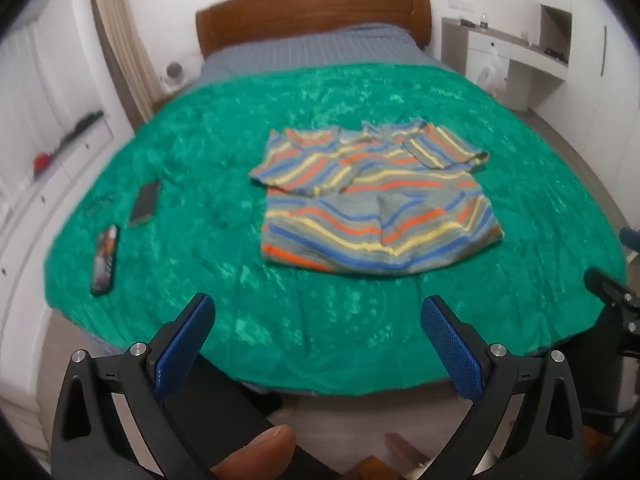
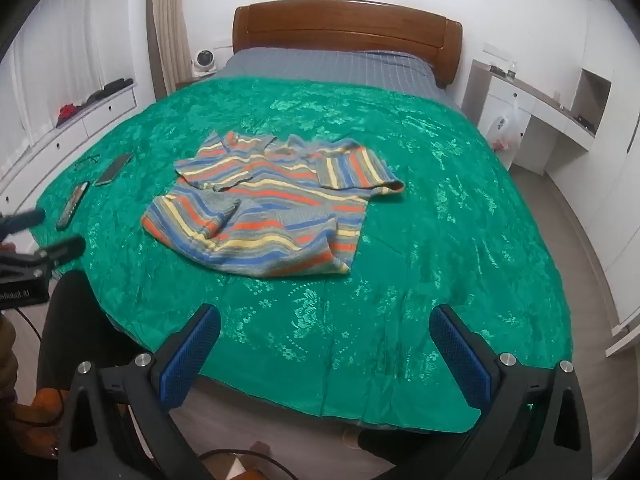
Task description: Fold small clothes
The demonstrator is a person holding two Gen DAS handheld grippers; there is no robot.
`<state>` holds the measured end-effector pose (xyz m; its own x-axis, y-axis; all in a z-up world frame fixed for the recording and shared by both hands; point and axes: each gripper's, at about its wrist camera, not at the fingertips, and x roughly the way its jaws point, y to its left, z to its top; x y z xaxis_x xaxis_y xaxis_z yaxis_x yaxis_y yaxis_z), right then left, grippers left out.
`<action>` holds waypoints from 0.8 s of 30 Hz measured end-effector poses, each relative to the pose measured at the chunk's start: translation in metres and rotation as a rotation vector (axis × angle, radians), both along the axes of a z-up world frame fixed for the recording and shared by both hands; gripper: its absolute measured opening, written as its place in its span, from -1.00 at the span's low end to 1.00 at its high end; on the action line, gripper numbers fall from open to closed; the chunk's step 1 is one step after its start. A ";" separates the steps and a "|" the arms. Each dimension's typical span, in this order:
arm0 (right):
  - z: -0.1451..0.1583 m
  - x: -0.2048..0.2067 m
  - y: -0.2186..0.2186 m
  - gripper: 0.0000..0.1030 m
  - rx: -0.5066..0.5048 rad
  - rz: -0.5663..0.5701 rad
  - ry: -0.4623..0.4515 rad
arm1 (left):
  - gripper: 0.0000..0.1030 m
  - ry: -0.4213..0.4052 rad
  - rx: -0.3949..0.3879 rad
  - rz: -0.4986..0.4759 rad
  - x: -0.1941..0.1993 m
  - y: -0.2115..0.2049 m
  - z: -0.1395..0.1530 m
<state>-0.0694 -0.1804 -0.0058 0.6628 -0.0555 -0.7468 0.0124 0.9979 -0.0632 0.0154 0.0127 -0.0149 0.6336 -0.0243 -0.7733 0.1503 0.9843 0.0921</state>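
A small striped shirt [image 1: 372, 196] in grey, blue, orange and yellow lies on the green bedspread [image 1: 200, 160], both sleeves folded in over the body. It also shows in the right wrist view [image 2: 268, 204]. My left gripper [image 1: 318, 316] is open and empty, held back over the bed's near edge, well short of the shirt. My right gripper [image 2: 326, 328] is open and empty too, over the near edge. The left gripper's tips [image 2: 44, 236] show at the left edge of the right wrist view.
Two phones [image 1: 105, 258] [image 1: 146, 202] lie on the bedspread [image 2: 460, 200] left of the shirt. A wooden headboard [image 1: 312, 12] stands at the far end. White drawers [image 1: 60, 152] run along the left, a white desk [image 2: 540, 108] on the right.
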 end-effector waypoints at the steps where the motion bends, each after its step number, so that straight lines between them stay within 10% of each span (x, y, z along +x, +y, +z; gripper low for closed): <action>1: 0.001 0.000 -0.001 1.00 0.008 -0.001 -0.009 | 1.00 0.017 -0.008 0.001 0.002 0.000 -0.002; 24: -0.008 0.008 -0.007 1.00 0.038 -0.087 0.058 | 1.00 0.023 -0.010 0.046 0.007 0.004 -0.008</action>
